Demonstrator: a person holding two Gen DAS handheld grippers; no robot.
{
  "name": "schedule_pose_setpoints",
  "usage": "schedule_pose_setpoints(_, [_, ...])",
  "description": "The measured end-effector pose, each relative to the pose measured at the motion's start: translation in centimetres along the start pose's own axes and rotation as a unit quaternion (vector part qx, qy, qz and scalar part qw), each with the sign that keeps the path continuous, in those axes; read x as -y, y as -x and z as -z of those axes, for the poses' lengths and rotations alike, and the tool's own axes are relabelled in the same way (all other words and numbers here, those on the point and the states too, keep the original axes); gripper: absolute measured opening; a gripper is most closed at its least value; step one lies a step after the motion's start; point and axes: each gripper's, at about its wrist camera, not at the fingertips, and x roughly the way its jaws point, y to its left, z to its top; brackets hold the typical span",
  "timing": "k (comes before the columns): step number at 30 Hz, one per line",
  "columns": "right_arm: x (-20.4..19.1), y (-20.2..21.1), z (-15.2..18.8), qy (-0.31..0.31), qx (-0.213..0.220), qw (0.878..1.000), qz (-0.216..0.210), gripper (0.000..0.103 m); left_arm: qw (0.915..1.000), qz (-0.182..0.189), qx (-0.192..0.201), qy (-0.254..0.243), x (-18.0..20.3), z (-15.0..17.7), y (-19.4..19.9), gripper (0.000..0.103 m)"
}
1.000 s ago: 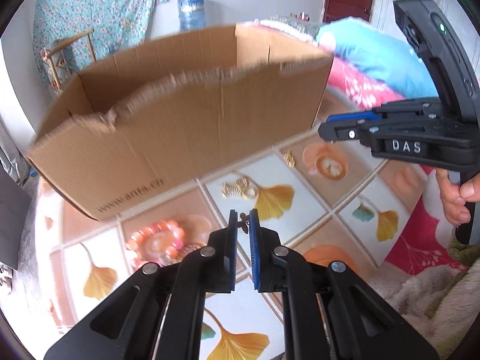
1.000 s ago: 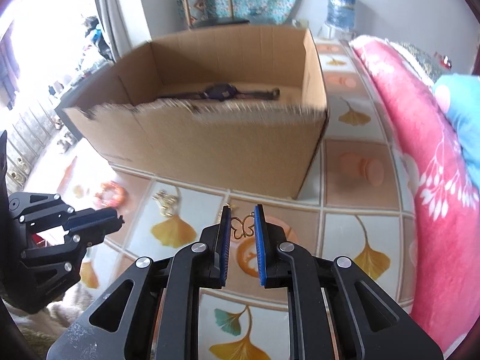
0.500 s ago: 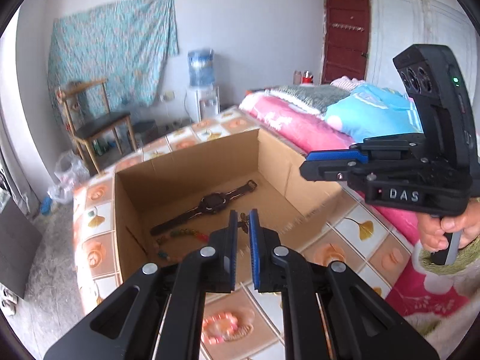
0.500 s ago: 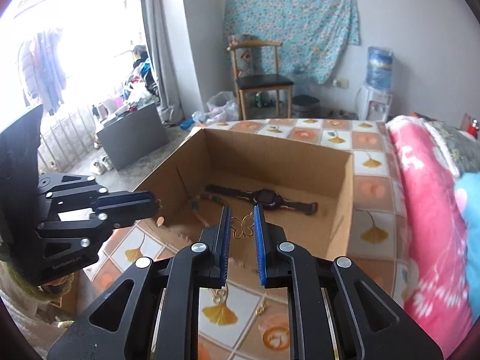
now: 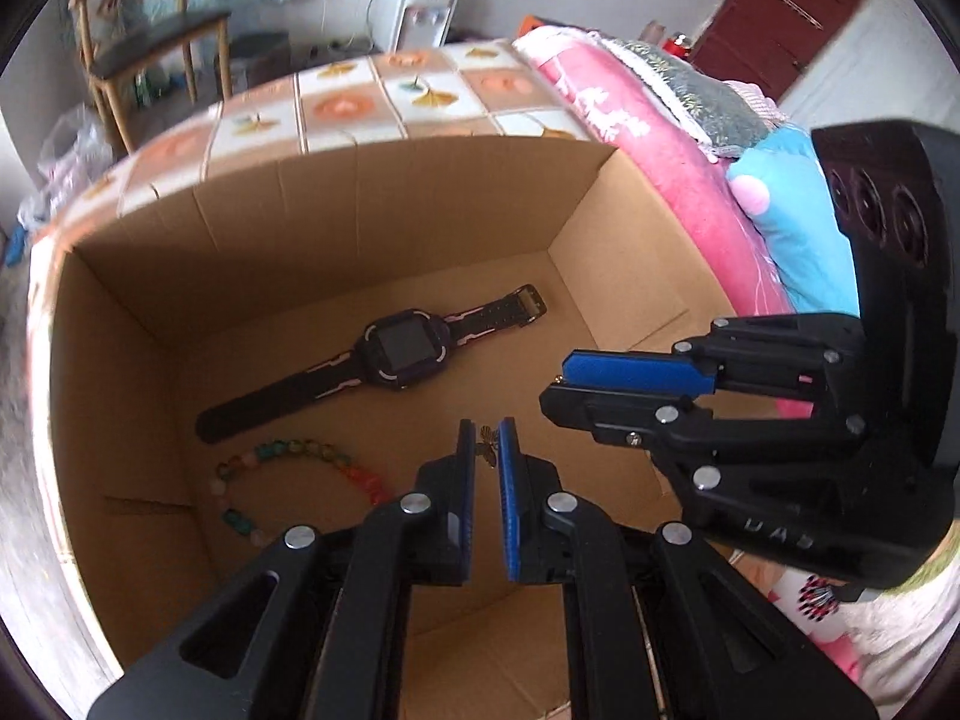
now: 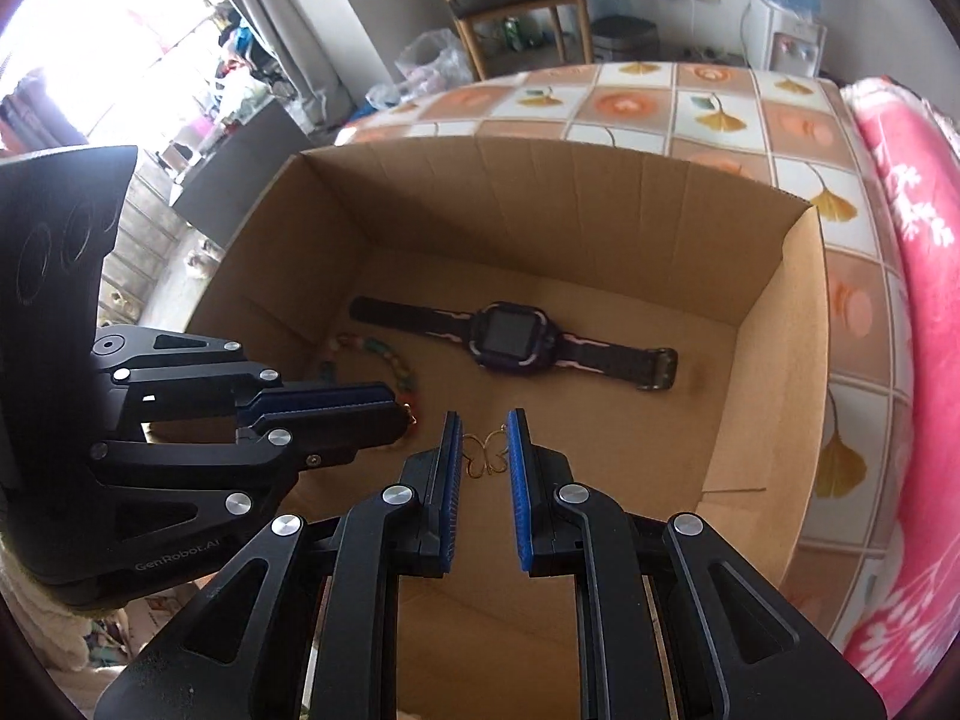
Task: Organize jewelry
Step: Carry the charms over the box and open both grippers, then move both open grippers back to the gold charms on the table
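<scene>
Both grippers hang over the open cardboard box [image 5: 624,228] [image 6: 774,324], pointing down into it. My left gripper [image 5: 487,441] is shut on a small gold butterfly earring [image 5: 487,447]. My right gripper [image 6: 485,441] is shut on a gold wire butterfly earring [image 6: 487,456] spanning its blue pads. On the box floor lie a black wristwatch [image 5: 396,354] [image 6: 510,339] and a multicoloured bead bracelet [image 5: 288,474] [image 6: 384,360]. The right gripper [image 5: 636,384] shows at the right of the left wrist view, and the left gripper [image 6: 342,405] at the left of the right wrist view.
The box stands on a tiled surface with ginkgo-leaf and peach patterns [image 6: 708,108]. A pink floral blanket [image 6: 924,252] and a blue pillow [image 5: 798,234] lie to the right. A wooden chair [image 6: 510,0] and a water dispenser [image 6: 786,18] stand behind.
Both grippers rose from low in front of the box to above its open top and tilted down into it, each keeping its earring. The watch and bracelet inside came into view.
</scene>
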Motion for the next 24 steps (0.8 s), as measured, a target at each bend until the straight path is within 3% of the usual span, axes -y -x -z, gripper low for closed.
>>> schedule_pose_setpoints(6, [2.0, -1.6, 0.0, -0.029, -0.02, 0.999, 0.005, 0.016, 0.9976, 0.008, -0.049, 0.047, -1.1, -1.0, -3.1, 0.008])
schedule_pose_setpoints(12, [2.2, -1.0, -0.2, -0.032, -0.001, 0.999, 0.01, 0.016, 0.9962, 0.001, -0.06, 0.063, -1.7, -0.8, -3.9, 0.013])
schedule_pose_setpoints(17, [2.7, 0.5, 0.2, -0.038, 0.021, 0.999, 0.014, 0.017, 0.9963, -0.004, -0.049, 0.07, -2.4, -0.4, -3.4, 0.017])
schedule_pose_setpoints(24, [2.0, 4.3, 2.0, -0.035, 0.078, 0.996, 0.009, 0.019, 0.9981, -0.012, 0.012, 0.06, -1.8, 0.2, 0.2, 0.017])
